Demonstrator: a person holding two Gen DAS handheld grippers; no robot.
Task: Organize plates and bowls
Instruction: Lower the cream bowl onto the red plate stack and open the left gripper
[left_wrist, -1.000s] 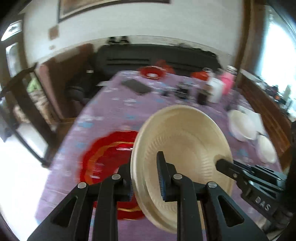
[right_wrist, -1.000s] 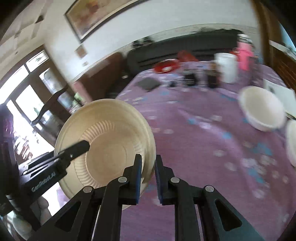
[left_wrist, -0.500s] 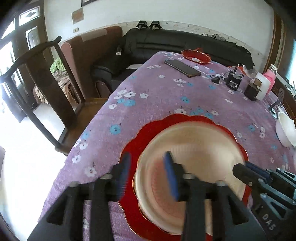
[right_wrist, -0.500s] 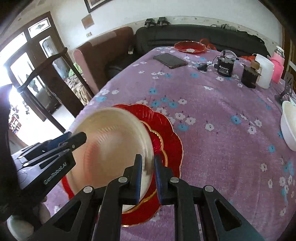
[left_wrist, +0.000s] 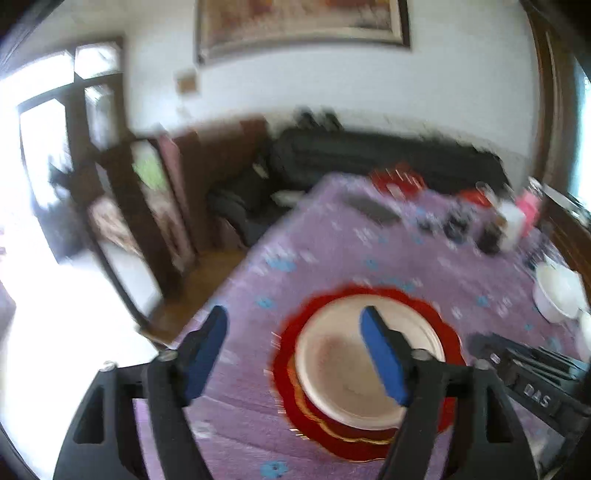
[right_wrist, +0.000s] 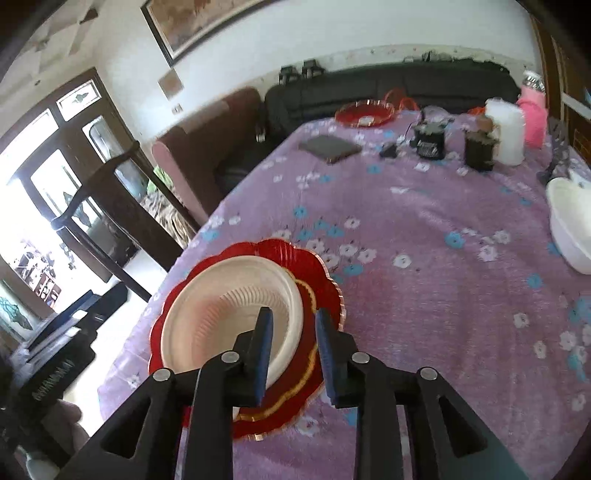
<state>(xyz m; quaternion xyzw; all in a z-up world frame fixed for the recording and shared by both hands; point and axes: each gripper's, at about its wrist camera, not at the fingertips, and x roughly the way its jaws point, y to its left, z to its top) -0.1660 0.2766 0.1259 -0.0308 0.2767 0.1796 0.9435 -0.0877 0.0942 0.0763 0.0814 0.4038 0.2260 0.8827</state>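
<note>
Left fingers (left_wrist: 207, 350) spread wide, right fingers (right_wrist: 264, 343) parted, both empty.

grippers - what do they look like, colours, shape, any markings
Both are matte black plastic with triangular cut-out linkages and silver pivot pins. The left gripper and the right gripper each carry two flat fingers faced with blue pads. White lettering marks the bodies: "DAS" shows on the right one, seen from the left wrist. No cables or sleeves visible.

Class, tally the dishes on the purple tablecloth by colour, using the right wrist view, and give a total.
Red: 2, the scalloped red plate and the far red dish.
Cream: 1, the paper plate.
White: 1, the white bowl.
Total: 4.
</note>
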